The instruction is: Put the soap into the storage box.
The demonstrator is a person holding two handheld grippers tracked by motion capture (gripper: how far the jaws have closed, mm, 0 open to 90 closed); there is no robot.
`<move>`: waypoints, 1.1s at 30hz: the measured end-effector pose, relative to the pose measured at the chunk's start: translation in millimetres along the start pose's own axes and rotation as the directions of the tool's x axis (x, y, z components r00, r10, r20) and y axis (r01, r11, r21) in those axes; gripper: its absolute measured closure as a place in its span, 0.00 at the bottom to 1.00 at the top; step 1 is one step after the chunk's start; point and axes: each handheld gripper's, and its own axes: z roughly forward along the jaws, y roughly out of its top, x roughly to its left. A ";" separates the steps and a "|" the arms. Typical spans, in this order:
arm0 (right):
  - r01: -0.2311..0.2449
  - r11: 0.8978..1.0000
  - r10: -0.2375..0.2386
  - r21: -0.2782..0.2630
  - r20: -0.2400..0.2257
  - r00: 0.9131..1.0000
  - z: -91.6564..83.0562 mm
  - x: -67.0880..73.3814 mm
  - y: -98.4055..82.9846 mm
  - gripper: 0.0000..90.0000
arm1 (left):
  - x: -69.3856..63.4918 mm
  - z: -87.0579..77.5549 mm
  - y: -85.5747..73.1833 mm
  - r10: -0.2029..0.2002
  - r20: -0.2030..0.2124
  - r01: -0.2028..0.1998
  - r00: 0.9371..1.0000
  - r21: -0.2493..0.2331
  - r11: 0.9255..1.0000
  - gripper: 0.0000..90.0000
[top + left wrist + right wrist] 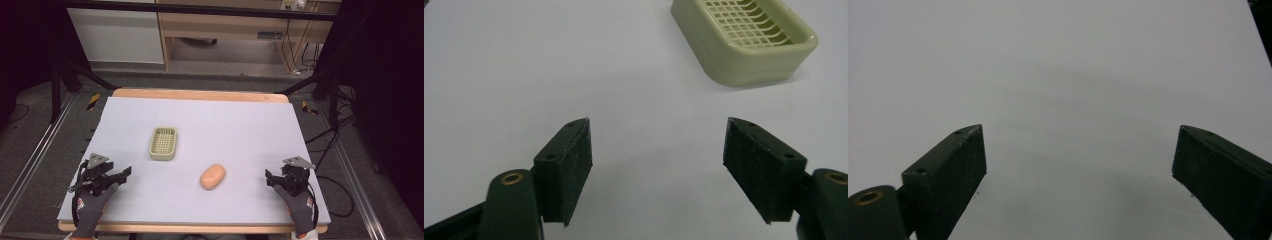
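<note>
1. Soap [213, 176] (orange, oval) lies on the table [240, 125], just right of the green dish [163, 143].
2. Left gripper [126, 172] and right gripper [268, 178] rest wide apart, jaws spread, empty.

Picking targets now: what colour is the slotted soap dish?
Pale green soap dish, clearest in the left gripper view.

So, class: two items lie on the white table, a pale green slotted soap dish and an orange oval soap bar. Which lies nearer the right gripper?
The orange oval soap bar; the pale green slotted soap dish lies farther back and left.
</note>
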 end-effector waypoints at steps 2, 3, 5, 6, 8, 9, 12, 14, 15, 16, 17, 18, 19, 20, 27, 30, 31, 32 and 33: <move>0.004 1.000 -0.004 -0.002 -0.003 1.000 -0.5 0.7 -0.2 0.11 | -1.3 -1.0 0.2 0.001 0.006 -0.001 1.000 -0.004 1.000 0.32; 0.010 1.000 -0.010 -0.011 0.002 1.000 -1.2 1.0 -0.3 0.11 | -2.7 -1.8 0.6 0.005 0.011 -0.005 1.000 -0.008 1.000 0.32; 0.002 1.000 -0.002 -0.022 0.009 1.000 -2.6 0.5 -0.5 0.11 | -7.4 -2.2 1.9 0.013 0.015 -0.013 1.000 -0.012 1.000 0.32; 0.003 1.000 -0.002 -0.022 0.015 1.000 -2.6 0.3 -0.9 0.11 | -9.3 -2.1 2.3 0.010 0.016 -0.010 1.000 -0.015 1.000 0.32; -0.003 1.000 0.004 -0.016 0.015 1.000 -2.2 -0.2 -2.0 0.11 | -10.9 -2.1 2.7 0.014 0.020 -0.013 1.000 -0.018 1.000 0.33; -0.003 1.000 0.004 -0.016 0.015 1.000 -2.2 -0.2 -2.0 0.11 | -12.1 -2.6 2.9 0.020 0.023 -0.020 1.000 -0.014 1.000 0.33; -0.002 1.000 0.003 -0.012 0.015 1.000 -2.9 0.0 -2.8 0.11 | -16.6 -2.0 3.1 0.021 0.035 -0.021 0.999 -0.016 1.000 0.33; -0.006 1.000 0.006 -0.015 0.010 1.000 -3.5 1.1 -3.2 0.11 | -19.0 -2.0 3.6 0.024 0.041 -0.024 0.999 -0.013 1.000 0.34; -0.006 1.000 0.006 -0.015 0.010 1.000 -3.5 1.1 -3.2 0.11 | -20.4 -1.9 3.8 0.023 0.042 -0.022 0.999 -0.017 1.000 0.34; 0.004 1.000 -0.004 -0.011 0.012 1.000 -2.8 1.2 -3.7 0.11 | -23.0 -2.2 4.4 0.028 0.041 -0.028 0.999 -0.023 0.999 0.34; 0.005 1.000 -0.005 -0.012 0.012 1.000 -2.7 1.1 -3.9 0.11 | -23.0 -2.2 4.4 0.028 0.041 -0.028 0.999 -0.023 0.999 0.34; 0.002 1.000 -0.002 -0.011 0.012 1.000 -2.8 1.5 -3.8 0.11 | -25.1 -2.9 4.6 0.038 0.044 -0.037 0.998 -0.024 0.999 0.34; 0.002 1.000 -0.002 -0.013 0.010 1.000 -3.1 1.3 -3.8 0.11 | -26.0 -2.9 4.9 0.042 0.044 -0.041 0.998 -0.024 0.999 0.34; 0.004 1.000 -0.004 -0.016 0.010 1.000 -3.3 0.9 -3.9 0.11 | -27.3 -2.1 5.0 0.038 0.049 -0.037 0.998 -0.025 0.999 0.33; -0.012 1.000 0.013 -0.020 0.011 1.000 -4.3 0.6 -3.6 0.11 | -33.4 -0.7 6.9 0.053 0.069 -0.052 0.996 -0.020 0.998 0.32; -0.017 0.999 0.017 -0.027 0.005 1.000 -4.9 -0.5 -3.4 0.10 | -39.1 -0.2 8.4 0.059 0.079 -0.058 0.995 -0.025 0.998 0.31; -0.023 0.999 0.023 -0.033 0.004 1.000 -5.8 -0.3 -3.3 0.10 | -43.4 0.1 9.5 0.072 0.089 -0.071 0.993 -0.024 0.997 0.31; -0.023 0.999 0.024 -0.040 0.004 1.000 -6.4 -0.2 -3.2 0.10 | -45.3 0.5 10.5 0.081 0.092 -0.080 0.992 -0.022 0.997 0.31; -0.027 0.999 0.027 -0.046 -0.001 1.000 -6.6 -0.2 -2.8 0.10 | -45.3 0.5 10.5 0.081 0.092 -0.080 0.992 -0.022 0.997 0.31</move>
